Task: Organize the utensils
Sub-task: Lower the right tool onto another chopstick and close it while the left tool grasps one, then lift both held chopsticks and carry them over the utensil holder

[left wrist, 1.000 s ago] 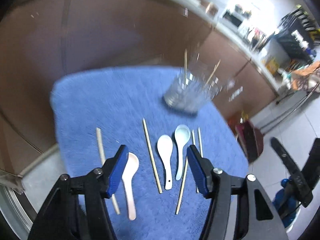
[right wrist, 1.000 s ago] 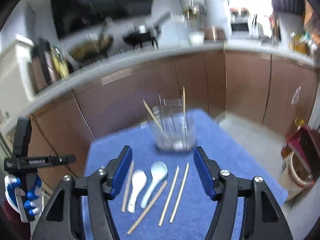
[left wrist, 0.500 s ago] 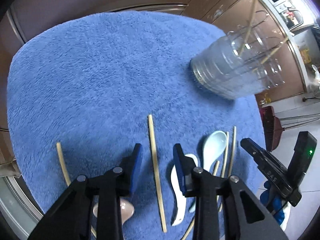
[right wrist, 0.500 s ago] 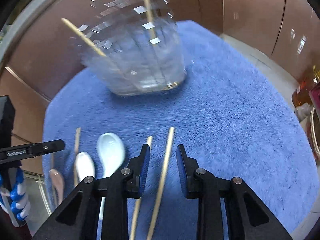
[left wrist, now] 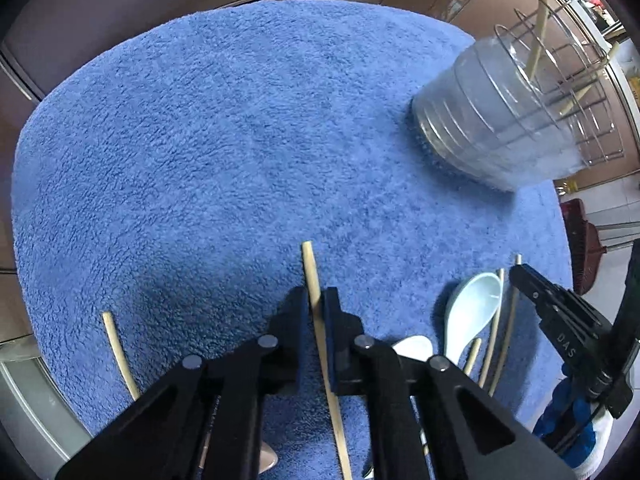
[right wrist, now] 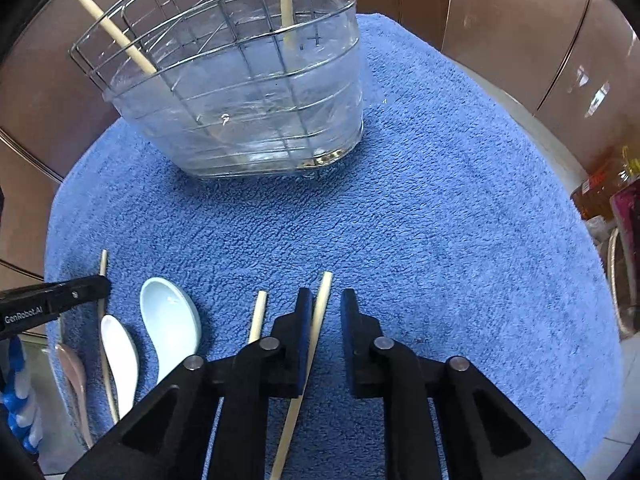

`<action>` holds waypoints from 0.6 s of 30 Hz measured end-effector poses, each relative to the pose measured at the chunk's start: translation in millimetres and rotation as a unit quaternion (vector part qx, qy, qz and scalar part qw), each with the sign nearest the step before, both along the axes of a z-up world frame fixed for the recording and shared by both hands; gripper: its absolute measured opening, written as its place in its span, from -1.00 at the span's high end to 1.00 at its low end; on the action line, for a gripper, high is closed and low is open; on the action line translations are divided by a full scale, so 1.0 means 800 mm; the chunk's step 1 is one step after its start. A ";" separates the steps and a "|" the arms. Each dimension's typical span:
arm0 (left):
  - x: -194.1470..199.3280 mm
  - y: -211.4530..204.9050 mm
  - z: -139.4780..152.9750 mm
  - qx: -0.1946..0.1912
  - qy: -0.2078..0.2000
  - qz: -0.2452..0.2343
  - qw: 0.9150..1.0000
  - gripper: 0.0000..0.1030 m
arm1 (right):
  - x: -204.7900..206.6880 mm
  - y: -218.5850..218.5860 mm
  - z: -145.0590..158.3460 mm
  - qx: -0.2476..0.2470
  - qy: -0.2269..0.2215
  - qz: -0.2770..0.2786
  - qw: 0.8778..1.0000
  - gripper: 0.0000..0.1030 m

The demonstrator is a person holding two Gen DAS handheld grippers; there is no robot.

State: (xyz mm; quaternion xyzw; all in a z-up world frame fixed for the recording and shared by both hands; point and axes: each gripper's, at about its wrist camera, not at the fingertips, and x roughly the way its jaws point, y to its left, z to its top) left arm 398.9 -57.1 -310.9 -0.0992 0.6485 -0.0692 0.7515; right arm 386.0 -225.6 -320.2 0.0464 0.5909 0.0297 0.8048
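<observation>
On the blue towel (left wrist: 200,140) my left gripper (left wrist: 317,300) points steeply down, its jaws closing, and both pads press on a wooden chopstick (left wrist: 308,256). My right gripper (right wrist: 326,312) straddles another chopstick (right wrist: 325,288). Its jaws are closing too: the stick touches the left pad, with a gap to the right one. A clear utensil holder (right wrist: 248,100) with a wire rack stands at the far side and holds two chopsticks. A pale blue spoon (right wrist: 170,316), a white spoon (right wrist: 118,356) and a pink spoon (right wrist: 72,368) lie between the grippers.
More loose chopsticks lie on the towel, one at the far left (left wrist: 118,352) and one next to my right gripper (right wrist: 258,316). Brown cabinet doors (right wrist: 500,20) stand behind. A red broom (left wrist: 580,248) and an oil bottle (right wrist: 600,188) sit on the floor to the right.
Both grippers dropped toward the towel and tilted downward. Their jaws narrowed from wide apart, each around a chopstick; the left pads now press on theirs.
</observation>
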 end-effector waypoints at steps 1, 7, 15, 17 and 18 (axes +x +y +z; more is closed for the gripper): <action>-0.001 -0.001 -0.001 0.000 -0.003 0.004 1.000 0.89 | 0.001 0.005 -0.001 -0.002 0.000 -0.001 1.000 0.83; -0.017 0.002 0.001 -0.013 -0.017 0.017 1.000 0.91 | -0.007 -0.008 -0.001 0.012 -0.009 -0.011 1.000 0.90; -0.055 0.011 0.045 -0.026 -0.096 0.017 0.995 0.91 | -0.045 -0.034 0.045 0.046 -0.053 -0.013 0.997 0.90; -0.070 0.014 0.062 -0.027 -0.123 0.014 0.992 0.91 | -0.058 -0.038 0.059 0.052 -0.069 -0.012 0.996 0.90; -0.077 0.016 0.071 -0.028 -0.135 0.013 0.990 0.91 | -0.069 -0.040 0.071 0.057 -0.083 -0.011 0.995 0.90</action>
